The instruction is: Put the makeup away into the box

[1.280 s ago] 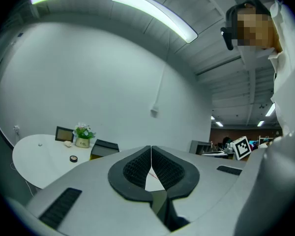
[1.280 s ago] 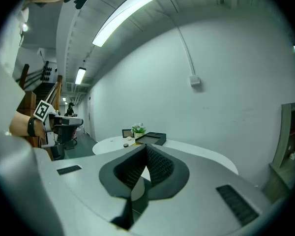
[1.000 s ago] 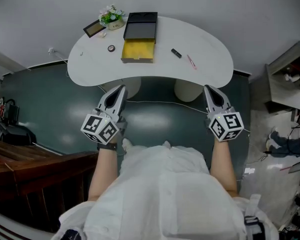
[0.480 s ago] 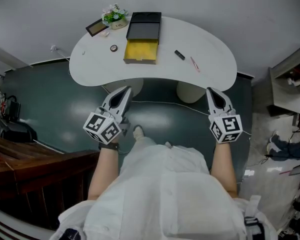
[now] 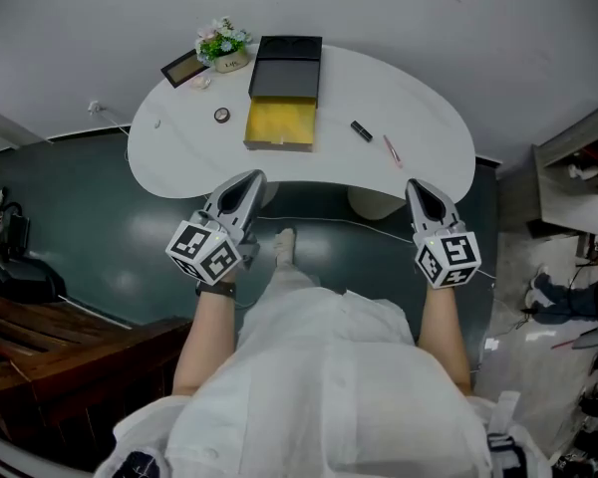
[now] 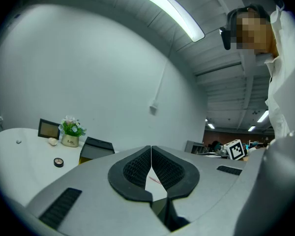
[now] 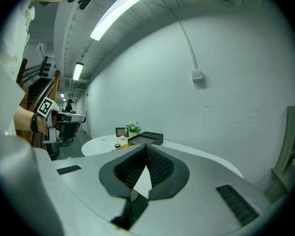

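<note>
You held both grippers just short of the white table (image 5: 424, 108), each empty: the left gripper (image 5: 251, 179) had its jaws pressed together, and the right gripper (image 5: 416, 187) likewise. The open box (image 5: 279, 145) — yellow tray, black lid — lay ahead of the left gripper. The black tube (image 5: 361, 130) and pink pencil (image 5: 391, 150) lay ahead of the right gripper, slightly to its left.

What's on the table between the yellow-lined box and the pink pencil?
One small black tube, apart from both the box and the pink pencil; the head view shows it.
</note>
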